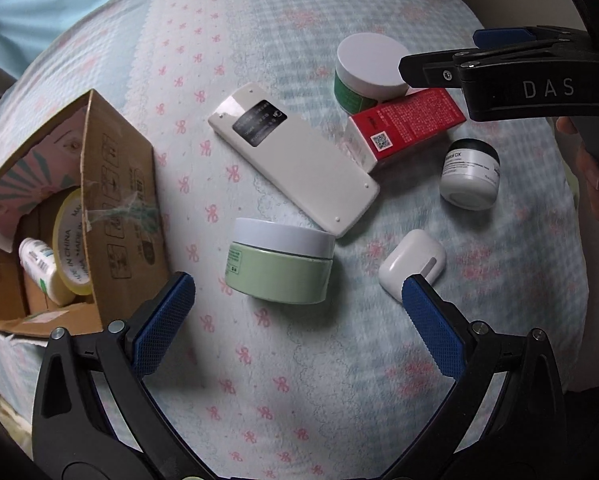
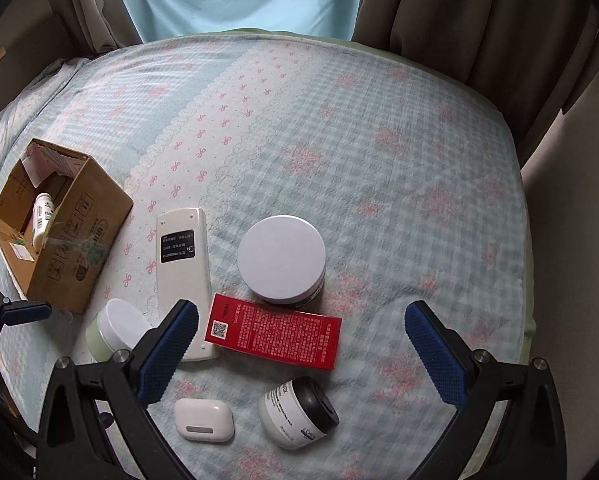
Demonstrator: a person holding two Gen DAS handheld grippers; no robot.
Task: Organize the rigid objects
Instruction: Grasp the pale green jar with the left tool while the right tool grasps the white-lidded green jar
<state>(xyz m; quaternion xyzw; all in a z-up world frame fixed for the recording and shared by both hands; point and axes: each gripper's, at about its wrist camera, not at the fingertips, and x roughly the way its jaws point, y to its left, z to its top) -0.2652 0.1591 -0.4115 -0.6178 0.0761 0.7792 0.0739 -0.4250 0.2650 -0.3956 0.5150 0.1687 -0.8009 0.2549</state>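
Loose objects lie on a bed: a light green jar (image 1: 279,266) (image 2: 113,330), a white remote (image 1: 293,158) (image 2: 183,276), a red box (image 1: 405,124) (image 2: 273,330), a white-lidded dark jar (image 1: 369,70) (image 2: 281,258), a small white jar with a black lid (image 1: 469,174) (image 2: 299,412) and a white earbud case (image 1: 413,262) (image 2: 203,420). My left gripper (image 1: 299,292) is open and empty, just in front of the green jar. My right gripper (image 2: 301,320) is open and empty above the red box; it also shows in the left wrist view (image 1: 439,54).
An open cardboard box (image 1: 99,216) (image 2: 79,232) stands at the left, holding a white bottle (image 1: 43,268) (image 2: 41,216) and a tape roll (image 1: 69,240). Curtains (image 2: 459,12) hang behind the bed. The bed edge (image 2: 527,240) runs along the right.
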